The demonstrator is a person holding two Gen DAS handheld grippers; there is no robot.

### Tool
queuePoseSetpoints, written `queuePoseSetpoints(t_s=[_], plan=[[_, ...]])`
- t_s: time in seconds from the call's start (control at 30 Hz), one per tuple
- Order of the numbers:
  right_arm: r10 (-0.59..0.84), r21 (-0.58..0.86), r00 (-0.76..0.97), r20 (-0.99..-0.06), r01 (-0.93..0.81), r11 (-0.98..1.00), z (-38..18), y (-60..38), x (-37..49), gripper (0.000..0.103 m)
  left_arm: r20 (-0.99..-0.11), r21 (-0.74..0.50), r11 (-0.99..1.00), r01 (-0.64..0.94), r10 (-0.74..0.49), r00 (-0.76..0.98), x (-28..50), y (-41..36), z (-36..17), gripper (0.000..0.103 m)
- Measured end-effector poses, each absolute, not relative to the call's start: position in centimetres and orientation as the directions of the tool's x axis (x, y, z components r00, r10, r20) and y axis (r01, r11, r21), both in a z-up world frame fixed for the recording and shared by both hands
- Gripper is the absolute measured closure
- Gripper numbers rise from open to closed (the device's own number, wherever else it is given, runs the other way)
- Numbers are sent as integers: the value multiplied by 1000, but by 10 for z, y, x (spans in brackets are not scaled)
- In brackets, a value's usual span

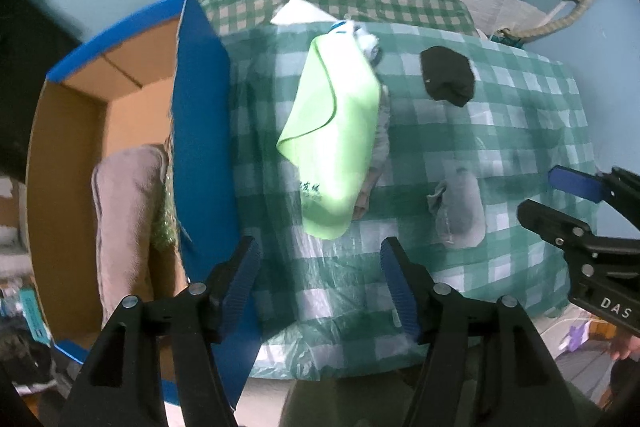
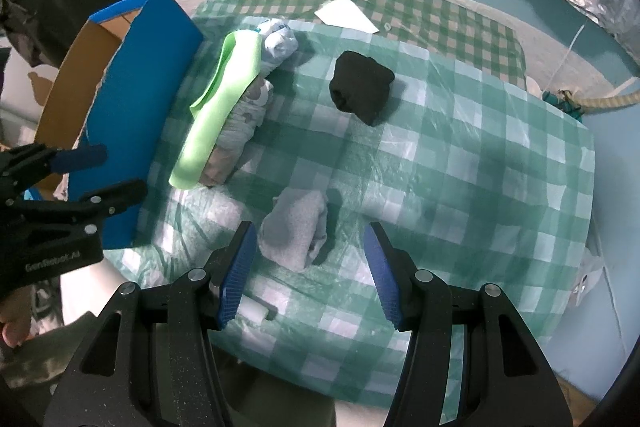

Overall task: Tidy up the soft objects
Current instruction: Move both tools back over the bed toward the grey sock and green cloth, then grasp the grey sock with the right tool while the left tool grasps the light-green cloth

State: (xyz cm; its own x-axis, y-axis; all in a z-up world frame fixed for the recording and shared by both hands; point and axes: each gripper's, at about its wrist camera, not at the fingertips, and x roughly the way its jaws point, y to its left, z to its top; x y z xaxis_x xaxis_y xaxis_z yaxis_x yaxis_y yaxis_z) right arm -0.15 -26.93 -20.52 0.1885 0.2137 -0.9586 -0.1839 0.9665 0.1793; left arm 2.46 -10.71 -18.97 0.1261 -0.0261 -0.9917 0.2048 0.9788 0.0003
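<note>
The rolled grey fabric bundle (image 2: pixel 296 229) lies just ahead of the right gripper (image 2: pixel 310 275), nearer its left finger, long axis pointing away; jaws wide, empty. The left gripper (image 1: pixel 320 287), also open and empty, sits farther off.
</note>
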Motion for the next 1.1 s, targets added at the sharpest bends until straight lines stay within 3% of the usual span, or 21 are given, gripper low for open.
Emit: queuePoseSetpoints(t_s=[0.87, 1.1], plan=[[194, 173, 88, -977, -203, 964, -257, -234, 9, 41, -994, 0, 993, 117, -13, 110, 30, -62, -204, 39], [174, 160, 60, -983, -186, 969, -278, -233, 14, 41, -994, -15, 983, 182, -34, 102, 28, -78, -208, 32]])
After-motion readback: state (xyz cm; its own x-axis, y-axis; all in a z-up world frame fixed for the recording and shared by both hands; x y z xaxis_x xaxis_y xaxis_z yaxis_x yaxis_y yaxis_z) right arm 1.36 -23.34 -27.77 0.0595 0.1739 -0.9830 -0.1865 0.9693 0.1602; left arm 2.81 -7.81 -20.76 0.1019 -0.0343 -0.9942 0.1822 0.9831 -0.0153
